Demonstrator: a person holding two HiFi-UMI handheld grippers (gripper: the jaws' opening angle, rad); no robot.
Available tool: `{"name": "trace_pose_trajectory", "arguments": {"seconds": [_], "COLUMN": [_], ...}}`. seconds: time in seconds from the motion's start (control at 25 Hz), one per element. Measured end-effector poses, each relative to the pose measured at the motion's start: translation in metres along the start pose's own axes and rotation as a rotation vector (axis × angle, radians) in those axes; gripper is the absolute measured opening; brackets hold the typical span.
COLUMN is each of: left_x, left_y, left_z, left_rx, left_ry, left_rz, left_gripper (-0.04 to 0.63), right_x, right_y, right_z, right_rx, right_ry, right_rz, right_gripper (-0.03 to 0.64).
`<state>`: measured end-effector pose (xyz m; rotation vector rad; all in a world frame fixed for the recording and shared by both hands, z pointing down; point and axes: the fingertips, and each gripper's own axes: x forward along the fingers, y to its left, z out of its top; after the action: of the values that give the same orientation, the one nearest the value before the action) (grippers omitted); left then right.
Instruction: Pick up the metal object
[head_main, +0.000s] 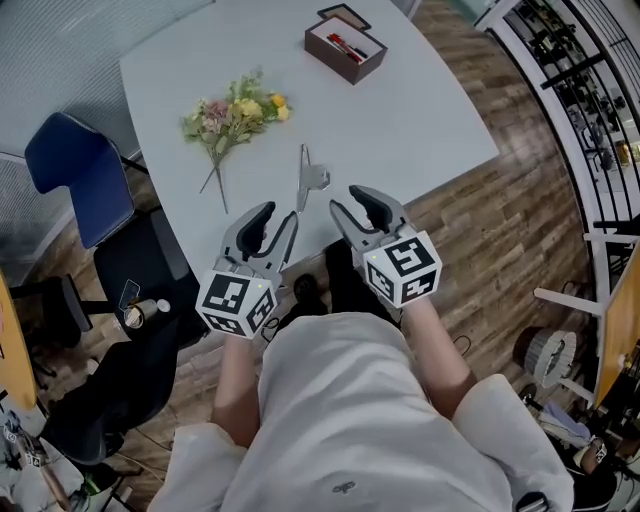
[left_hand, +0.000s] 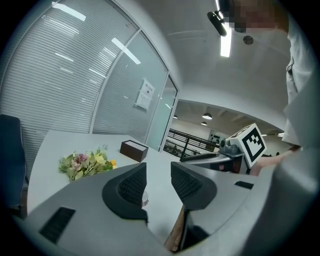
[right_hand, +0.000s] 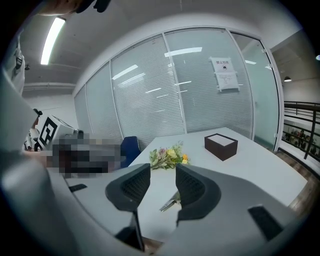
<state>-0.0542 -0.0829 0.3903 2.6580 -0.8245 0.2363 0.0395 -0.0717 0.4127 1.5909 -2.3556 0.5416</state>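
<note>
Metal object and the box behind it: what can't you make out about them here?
Metal object: head view, too small to tell what tool it is.
Right gripper view: part of it hidden behind a jaw of the right tongs.
Left gripper view: nearly all of it behind the left tongs.
Box: contents too small in head view, behind its wall in gripper views.
</note>
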Motion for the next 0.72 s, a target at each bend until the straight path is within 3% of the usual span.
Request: {"name": "trace_pose_trajectory", "arguments": {"seconds": [0.72], "left_x": [0.058], "left_y": [0.037], "left_z": [-0.022], "left_rx": [-0.071], "left_ry": [0.102], "left_rz": [0.078], "left_gripper": [0.149], "right_x": [0.073], "right_y": [-0.050], "right_z": [-0.040], "right_rx": [0.024], "right_ry": [0.173], "right_rz": [0.099], "right_gripper": [0.153]}}
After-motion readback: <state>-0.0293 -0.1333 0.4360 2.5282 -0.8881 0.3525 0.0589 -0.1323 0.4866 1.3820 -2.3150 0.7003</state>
